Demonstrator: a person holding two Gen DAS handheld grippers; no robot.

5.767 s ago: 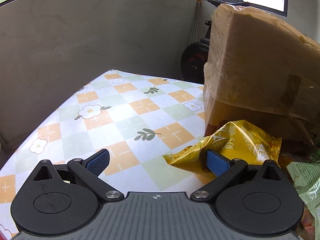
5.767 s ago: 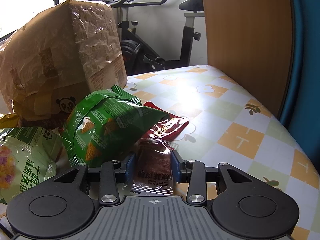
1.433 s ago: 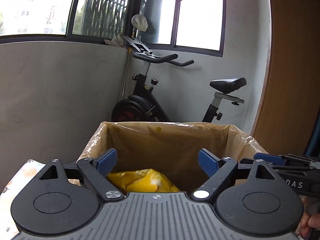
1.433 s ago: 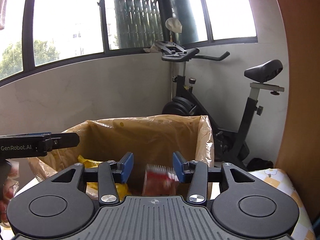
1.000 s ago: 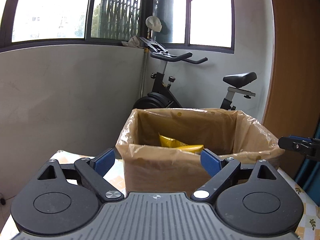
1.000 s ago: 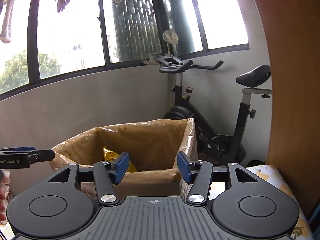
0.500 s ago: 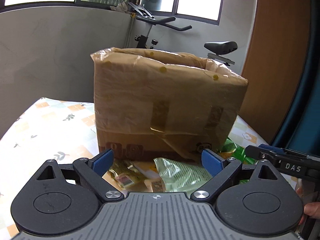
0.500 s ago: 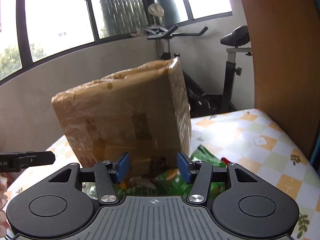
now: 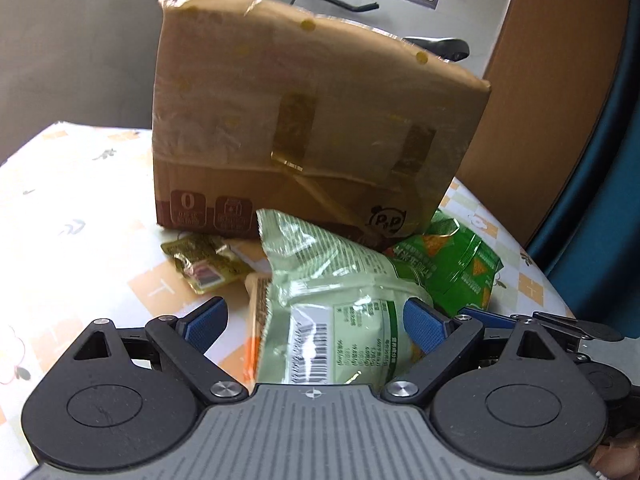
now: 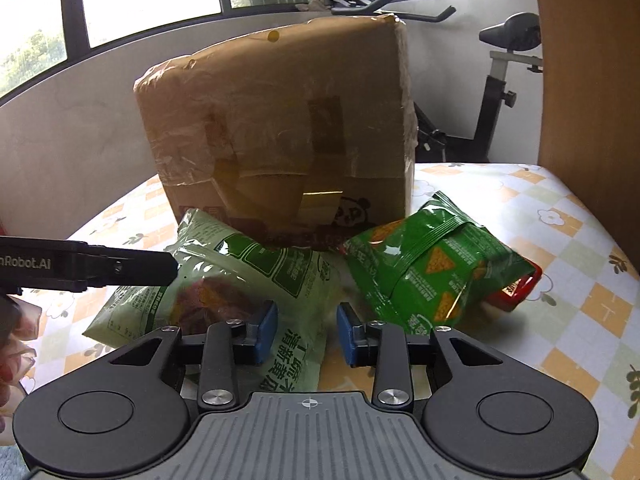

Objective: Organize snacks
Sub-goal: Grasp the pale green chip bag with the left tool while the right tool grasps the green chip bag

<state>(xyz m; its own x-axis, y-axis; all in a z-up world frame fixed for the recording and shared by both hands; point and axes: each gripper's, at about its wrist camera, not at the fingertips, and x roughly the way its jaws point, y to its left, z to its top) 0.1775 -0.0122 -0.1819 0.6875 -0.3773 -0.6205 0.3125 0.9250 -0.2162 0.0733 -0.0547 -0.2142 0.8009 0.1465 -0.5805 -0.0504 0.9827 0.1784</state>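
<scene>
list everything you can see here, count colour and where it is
cardboard box: 1, brown, taped, standing on the table behind the snacks
pale green snack bag: 1, in front of the box, between the left jaws
dark green chip bag: 1, right of the pale bag
red packet: 1, under the chip bag's right end
gold packet: 1, small, by the box's left corner
tablecloth: 1, orange-green checks
exercise bike: 1, black, behind the table
left hand-held gripper: open
right hand-held gripper: closing, over the pale bag's edge

Both tongs came down from the box (image 9: 312, 120) to the pale green bag (image 10: 240, 280).
</scene>
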